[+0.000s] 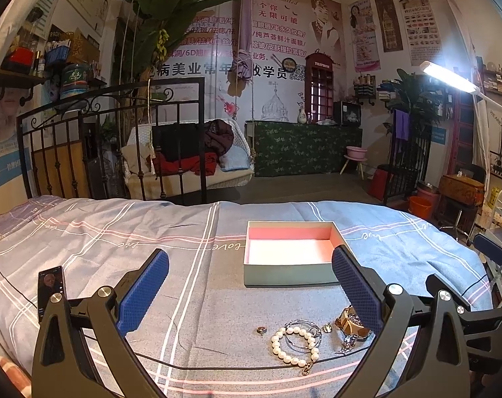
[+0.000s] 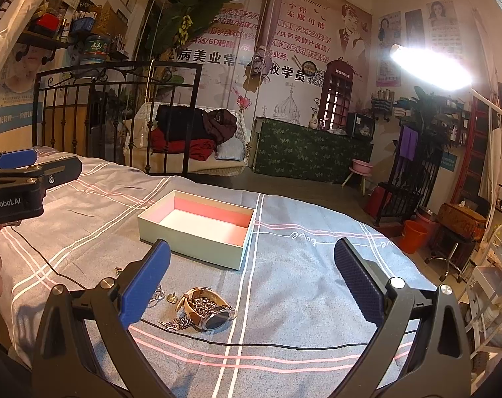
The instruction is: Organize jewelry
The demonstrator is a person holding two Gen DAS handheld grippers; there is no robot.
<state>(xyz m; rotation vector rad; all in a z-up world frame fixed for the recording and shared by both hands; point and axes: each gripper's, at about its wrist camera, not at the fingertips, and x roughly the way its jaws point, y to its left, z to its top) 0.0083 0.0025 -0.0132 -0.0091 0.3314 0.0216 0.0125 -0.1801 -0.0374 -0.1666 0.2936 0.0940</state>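
An open pale box with a pink lining point(image 1: 289, 267) point(image 2: 198, 232) sits on the bed, with nothing in it. In front of it lies a cluster of jewelry: a pearl bracelet point(image 1: 292, 345), a silver bangle point(image 1: 300, 333), a small ring point(image 1: 261, 330), a watch with a tan strap point(image 1: 352, 323) point(image 2: 208, 308) and a silver chain point(image 2: 179, 323). My left gripper point(image 1: 251, 293) is open above the bed, the jewelry between and below its fingers. My right gripper point(image 2: 252, 285) is open, the watch near its left finger. Both are empty.
A grey-blue plaid bedsheet point(image 1: 118, 242) covers the bed. A phone point(image 1: 50, 290) lies at the left. A black cable point(image 2: 284, 343) runs across the sheet in front of the jewelry. An iron bed frame point(image 1: 111, 139) stands behind. The left gripper's body point(image 2: 15, 182) shows at left in the right wrist view.
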